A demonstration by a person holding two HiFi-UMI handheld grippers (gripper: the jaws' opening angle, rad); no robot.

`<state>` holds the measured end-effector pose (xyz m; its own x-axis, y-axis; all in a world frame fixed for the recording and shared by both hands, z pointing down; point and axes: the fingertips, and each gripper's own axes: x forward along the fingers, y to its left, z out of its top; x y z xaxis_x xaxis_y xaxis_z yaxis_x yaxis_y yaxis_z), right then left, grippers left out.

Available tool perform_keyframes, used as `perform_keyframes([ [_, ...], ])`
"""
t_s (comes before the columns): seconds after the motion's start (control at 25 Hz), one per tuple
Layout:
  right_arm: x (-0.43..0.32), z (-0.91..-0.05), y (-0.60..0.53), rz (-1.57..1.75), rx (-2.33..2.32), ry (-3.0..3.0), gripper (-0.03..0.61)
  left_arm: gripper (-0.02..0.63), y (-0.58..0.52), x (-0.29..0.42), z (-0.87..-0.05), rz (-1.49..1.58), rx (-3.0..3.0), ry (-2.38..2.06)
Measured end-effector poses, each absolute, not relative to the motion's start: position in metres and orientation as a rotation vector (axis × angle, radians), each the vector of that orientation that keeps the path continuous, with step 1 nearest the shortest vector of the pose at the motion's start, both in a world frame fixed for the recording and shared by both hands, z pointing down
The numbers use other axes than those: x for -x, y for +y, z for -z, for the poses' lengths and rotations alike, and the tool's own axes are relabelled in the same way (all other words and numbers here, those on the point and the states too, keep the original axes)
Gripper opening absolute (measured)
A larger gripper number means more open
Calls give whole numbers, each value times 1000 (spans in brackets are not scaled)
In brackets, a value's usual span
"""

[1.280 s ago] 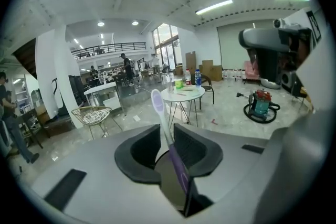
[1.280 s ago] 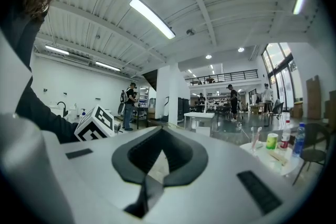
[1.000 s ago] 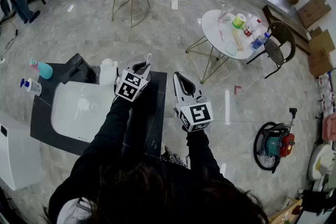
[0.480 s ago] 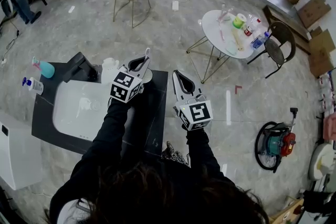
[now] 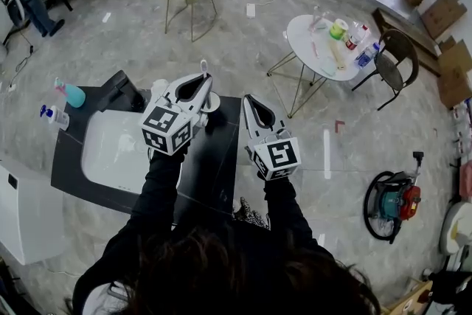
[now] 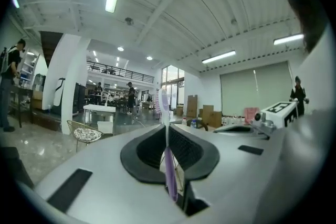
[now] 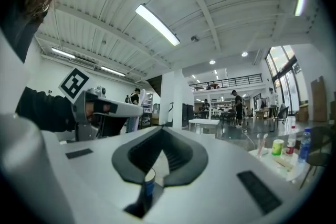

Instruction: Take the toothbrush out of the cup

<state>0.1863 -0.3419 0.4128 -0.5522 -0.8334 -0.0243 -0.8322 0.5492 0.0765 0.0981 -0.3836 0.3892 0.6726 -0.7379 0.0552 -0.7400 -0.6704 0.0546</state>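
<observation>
Up comes the left gripper [image 5: 201, 80], higher than a second ago and pointing level. Its jaws have just been closing and now pinch the one toothbrush [image 5: 204, 68], whose head pokes past the tips. One cup [image 5: 213, 103] shows just beside them on the dark table [image 5: 217, 173]. The right gripper [image 5: 248, 100] is level alongside with its jaws together and empty, near the table's right edge, and there's open floor beyond.

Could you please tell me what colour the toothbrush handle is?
Light purple; the toothbrush shows best in the left gripper view.
</observation>
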Motion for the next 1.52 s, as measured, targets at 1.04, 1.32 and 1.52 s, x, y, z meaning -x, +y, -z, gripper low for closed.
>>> perform_keyframes([
  [1.04,-188,-399,-320,150,-1471,-2748,5,25,-346,-105,-362,132,-2739,-1221],
  [1.32,-184,-398,-317,154,-1450,-2765,5,25,-340,-100,-359,136,-2726,-1241],
  [1.52,-175,-401,-310,132,-1395,-2802,5,25,-333,-97,-356,121,-2724,-1256],
])
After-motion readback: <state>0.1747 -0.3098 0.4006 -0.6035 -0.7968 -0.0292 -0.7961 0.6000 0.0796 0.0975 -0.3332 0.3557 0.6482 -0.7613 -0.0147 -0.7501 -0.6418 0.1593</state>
